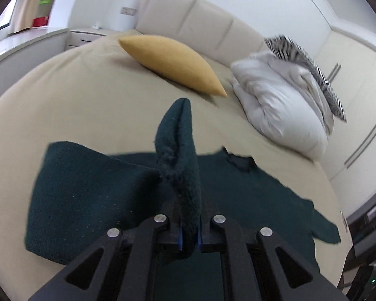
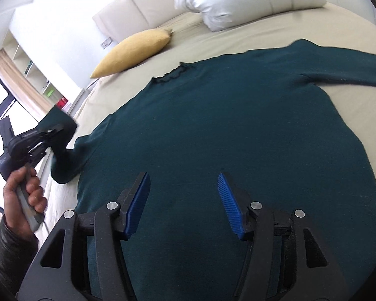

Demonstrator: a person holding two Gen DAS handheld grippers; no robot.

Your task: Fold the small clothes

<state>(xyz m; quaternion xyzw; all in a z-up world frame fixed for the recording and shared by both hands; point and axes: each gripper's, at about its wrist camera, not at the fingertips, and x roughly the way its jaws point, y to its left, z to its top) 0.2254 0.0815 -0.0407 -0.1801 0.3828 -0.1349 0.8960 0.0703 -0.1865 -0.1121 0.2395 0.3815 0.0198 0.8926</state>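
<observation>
A dark green sweater (image 2: 225, 125) lies spread flat on the beige bed (image 2: 275, 35), collar toward the headboard. My left gripper (image 1: 189, 228) is shut on the sweater's left sleeve cuff (image 1: 180, 150) and holds it lifted above the bed; the cuff sticks up between the fingers. The left gripper also shows in the right wrist view (image 2: 50, 131) at the left, with the sleeve (image 2: 62, 125) in it. My right gripper (image 2: 184, 200) is open and empty, hovering over the sweater's lower body. The right sleeve (image 2: 351, 67) lies stretched out to the right.
A yellow pillow (image 1: 173, 65) lies near the beige headboard (image 1: 200, 22). A bunched white duvet (image 1: 283, 100) with a striped pillow (image 1: 310, 72) sits at the bed's right. A nightstand (image 1: 87, 37) and shelves stand at the far left.
</observation>
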